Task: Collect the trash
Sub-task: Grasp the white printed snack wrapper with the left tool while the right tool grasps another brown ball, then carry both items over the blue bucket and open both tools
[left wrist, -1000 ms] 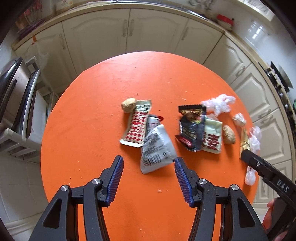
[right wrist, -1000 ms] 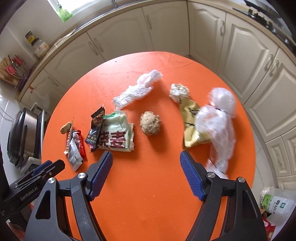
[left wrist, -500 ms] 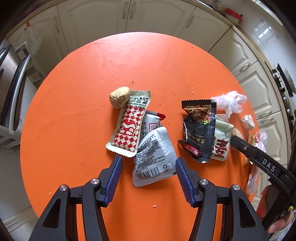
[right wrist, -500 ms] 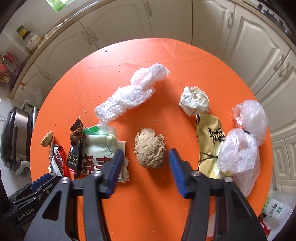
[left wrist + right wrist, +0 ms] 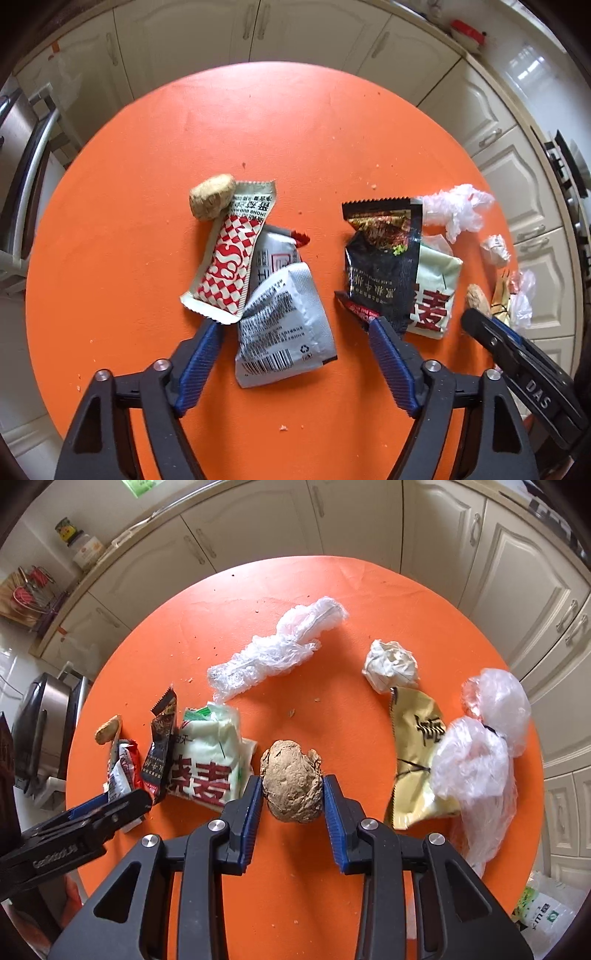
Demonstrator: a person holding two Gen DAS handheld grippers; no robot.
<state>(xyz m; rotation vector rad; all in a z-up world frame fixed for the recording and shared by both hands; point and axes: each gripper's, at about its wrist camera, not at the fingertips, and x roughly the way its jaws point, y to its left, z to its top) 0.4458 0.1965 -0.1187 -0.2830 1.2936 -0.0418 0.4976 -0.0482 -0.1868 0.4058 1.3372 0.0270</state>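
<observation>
On the round orange table (image 5: 332, 590) my right gripper (image 5: 292, 780) is shut on a brown crumbly lump (image 5: 291, 786), one blue pad on each side of it. A green-white packet (image 5: 208, 760) lies to its left and a gold wrapper (image 5: 417, 746) to its right. My left gripper (image 5: 294, 325) points down over a grey barcode wrapper (image 5: 284, 328). Its jaws are closing slightly, with the wrapper between them and untouched. A red-checked wrapper (image 5: 231, 258) and a black wrapper (image 5: 382, 258) flank it.
More litter lies on the table: clear plastic film (image 5: 277, 650), a paper ball (image 5: 391, 664), knotted plastic bags (image 5: 480, 753) and a small brown lump (image 5: 212, 197). Cream cabinets (image 5: 517, 572) ring the table. A steel appliance (image 5: 40, 720) stands left and a bag (image 5: 546, 915) lies on the floor.
My right gripper came down over the brown lump and its jaws narrowed from wide apart onto it. My left gripper sank toward the grey wrapper, still open.
</observation>
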